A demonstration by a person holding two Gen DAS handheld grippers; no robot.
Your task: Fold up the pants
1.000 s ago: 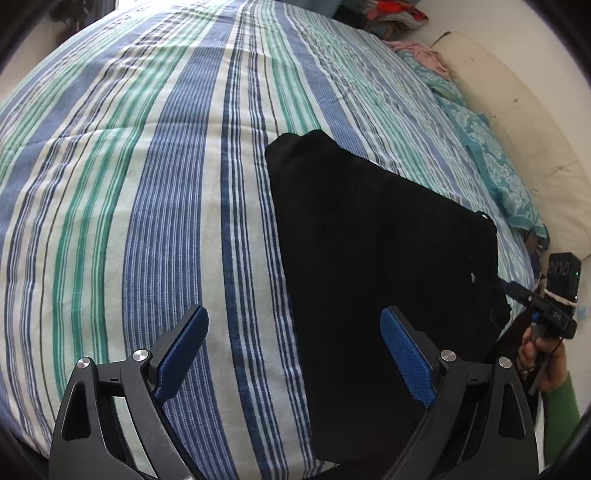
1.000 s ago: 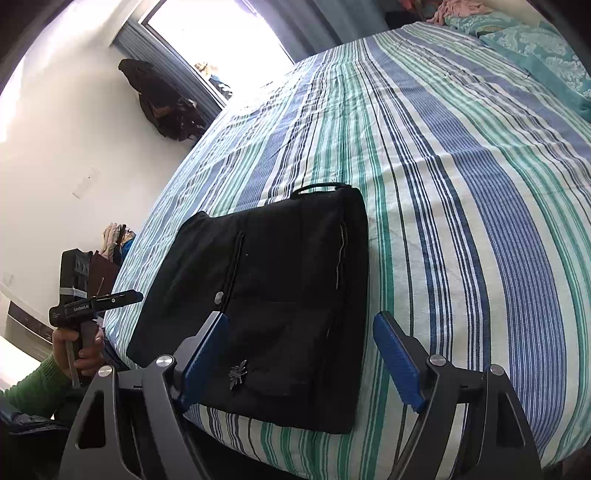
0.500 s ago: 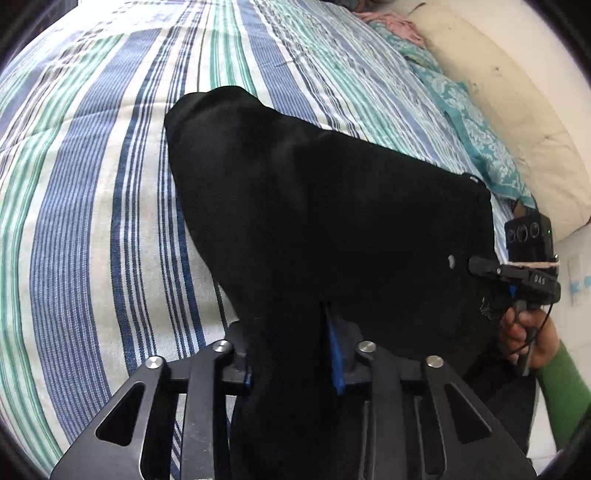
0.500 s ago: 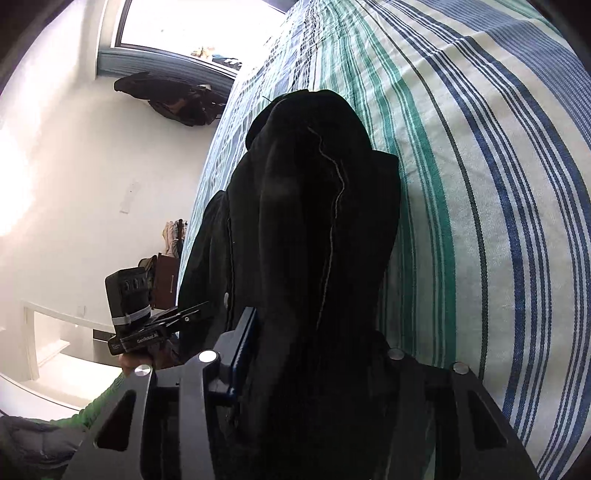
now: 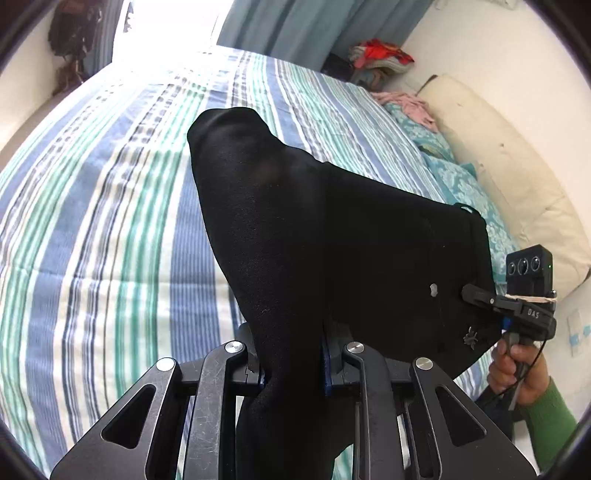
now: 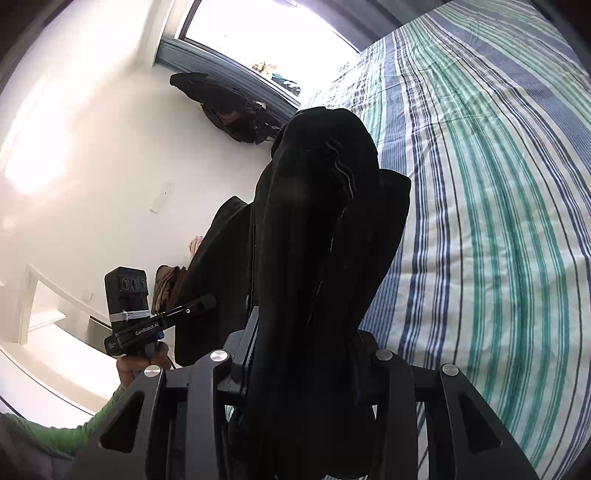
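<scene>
The folded black pants [image 5: 332, 236] hang lifted above the striped bed [image 5: 110, 221], stretched between both grippers. My left gripper [image 5: 291, 363] is shut on one near corner of the pants; cloth drapes over its jaws. My right gripper [image 6: 303, 365] is shut on the other near corner of the pants [image 6: 317, 229], which rise in front of the lens and hide its fingertips. The right gripper also shows at the right edge of the left wrist view [image 5: 476, 295], and the left gripper shows in the right wrist view [image 6: 207, 301].
The striped bed [image 6: 498, 184] stretches away ahead. A teal pillow [image 5: 465, 181], a cream headboard cushion [image 5: 517, 173] and a pile of clothes [image 5: 380, 59] lie at the far right. A window [image 6: 266, 26] and dark hanging clothes [image 6: 229, 110] are by the white wall.
Both grippers went from open above the flat pants to shut on their near edge, then lifted the pants off the bed; both cameras now tilt further up.
</scene>
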